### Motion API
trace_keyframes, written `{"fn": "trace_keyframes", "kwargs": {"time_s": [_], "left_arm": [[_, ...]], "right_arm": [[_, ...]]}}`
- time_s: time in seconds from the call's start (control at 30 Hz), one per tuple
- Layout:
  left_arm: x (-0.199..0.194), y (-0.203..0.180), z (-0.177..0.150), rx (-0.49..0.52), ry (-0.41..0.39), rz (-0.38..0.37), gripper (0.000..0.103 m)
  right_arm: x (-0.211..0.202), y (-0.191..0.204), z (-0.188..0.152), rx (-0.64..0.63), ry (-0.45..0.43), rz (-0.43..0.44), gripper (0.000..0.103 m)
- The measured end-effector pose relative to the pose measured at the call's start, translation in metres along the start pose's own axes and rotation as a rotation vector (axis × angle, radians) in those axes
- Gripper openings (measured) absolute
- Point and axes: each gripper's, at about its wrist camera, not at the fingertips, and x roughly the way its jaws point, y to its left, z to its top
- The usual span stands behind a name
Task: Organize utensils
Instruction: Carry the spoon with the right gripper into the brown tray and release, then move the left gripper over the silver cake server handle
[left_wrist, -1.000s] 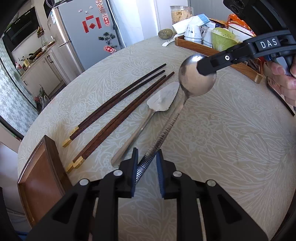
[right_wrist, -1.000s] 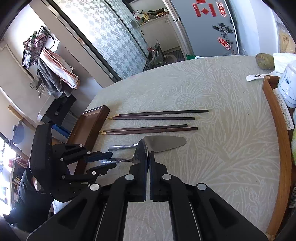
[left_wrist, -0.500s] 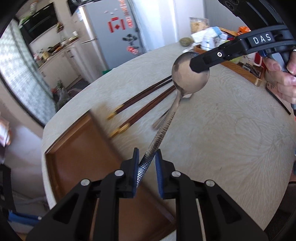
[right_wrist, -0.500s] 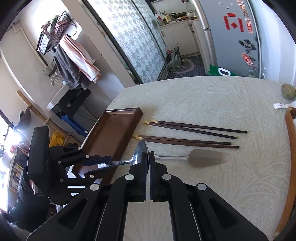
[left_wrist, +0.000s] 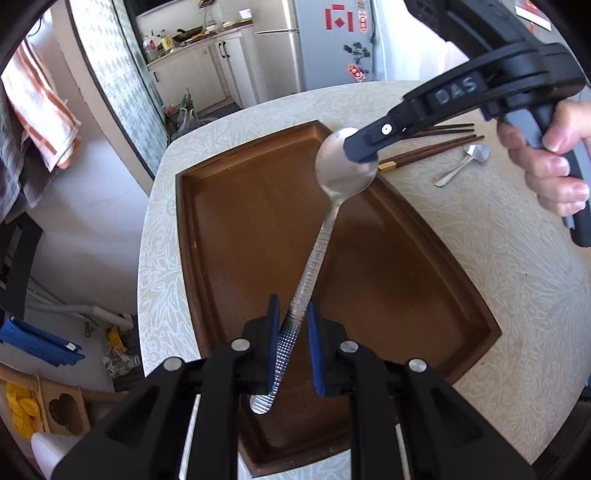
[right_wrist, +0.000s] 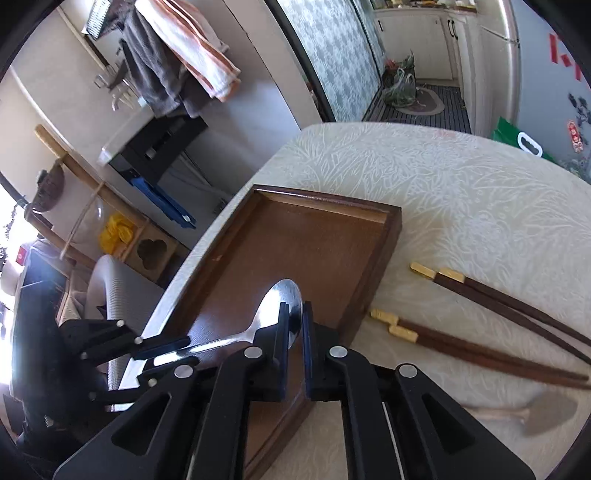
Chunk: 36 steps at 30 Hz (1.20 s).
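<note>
Hovering over brown tray (left_wrist: 229, 236): steel spoon (left_wrist: 314, 258), handle clamped in left tool (left_wrist: 293, 350), bowl pinched by right tool (right_wrist: 294, 332).

Right claw (right_wrist: 294, 334) pinches the spoon (right_wrist: 275, 306) bowl (handle in the left claw (right_wrist: 162, 350)) above the tray (right_wrist: 321, 206).
</note>
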Motion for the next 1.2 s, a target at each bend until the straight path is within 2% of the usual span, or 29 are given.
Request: {"fn": "trace_keyframes", "kwargs": {"time_s": [0.07, 0.1, 0.13, 0.17, 0.2, 0.23, 0.4, 0.47, 0.53, 0.6, 0.7, 0.93, 1.03, 1.17, 1.2], "left_arm": [[0.000, 0.004, -0.002, -0.011, -0.005, 0.000, 0.025], [0.000, 0.004, -0.001, -0.011, -0.009, -0.010, 0.051], [-0.001, 0.006, -0.002, -0.021, -0.022, -0.008, 0.086], [-0.004, 0.009, -0.003, -0.037, -0.045, 0.015, 0.099], [-0.008, 0.010, -0.003, -0.040, -0.075, 0.028, 0.100], [-0.012, 0.010, -0.002, -0.031, -0.084, 0.029, 0.100], [-0.036, 0.002, 0.006, 0.031, -0.171, 0.003, 0.100], [-0.044, -0.009, 0.014, 0.072, -0.215, -0.042, 0.100], [-0.045, -0.018, 0.022, 0.119, -0.250, -0.073, 0.100], [-0.045, -0.036, 0.033, 0.178, -0.262, -0.100, 0.100], [-0.040, -0.065, 0.047, 0.250, -0.262, -0.141, 0.100], [-0.016, -0.117, 0.074, 0.313, -0.235, -0.208, 0.100], [-0.004, -0.140, 0.080, 0.402, -0.236, -0.183, 0.100], [0.017, -0.164, 0.089, 0.489, -0.196, -0.242, 0.100], [0.023, -0.167, 0.091, 0.500, -0.183, -0.247, 0.100]], "right_arm": [[0.009, 0.005, 0.005, -0.024, 0.007, -0.045, 0.008], [0.012, 0.005, 0.007, -0.018, 0.013, -0.048, 0.017], [0.013, 0.005, 0.007, -0.012, 0.010, -0.055, 0.058], [0.010, 0.007, 0.007, -0.016, -0.022, -0.042, 0.070], [0.004, 0.009, 0.006, -0.026, -0.053, -0.084, 0.094], [-0.001, 0.009, 0.005, -0.034, -0.076, -0.112, 0.095], [-0.058, -0.011, -0.006, -0.024, -0.133, -0.102, 0.095], [-0.092, -0.024, -0.017, -0.034, -0.170, -0.144, 0.093], [-0.124, -0.040, -0.031, -0.026, -0.196, -0.191, 0.085], [-0.152, -0.061, -0.047, -0.022, -0.212, -0.251, 0.081], [-0.178, -0.090, -0.071, 0.013, -0.205, -0.294, 0.079], [-0.175, -0.124, -0.112, -0.020, -0.154, -0.333, 0.076], [-0.164, -0.133, -0.125, -0.076, -0.124, -0.355, 0.076], [-0.140, -0.134, -0.133, -0.146, -0.084, -0.384, 0.076], [-0.136, -0.133, -0.135, -0.171, -0.079, -0.386, 0.072]]}}
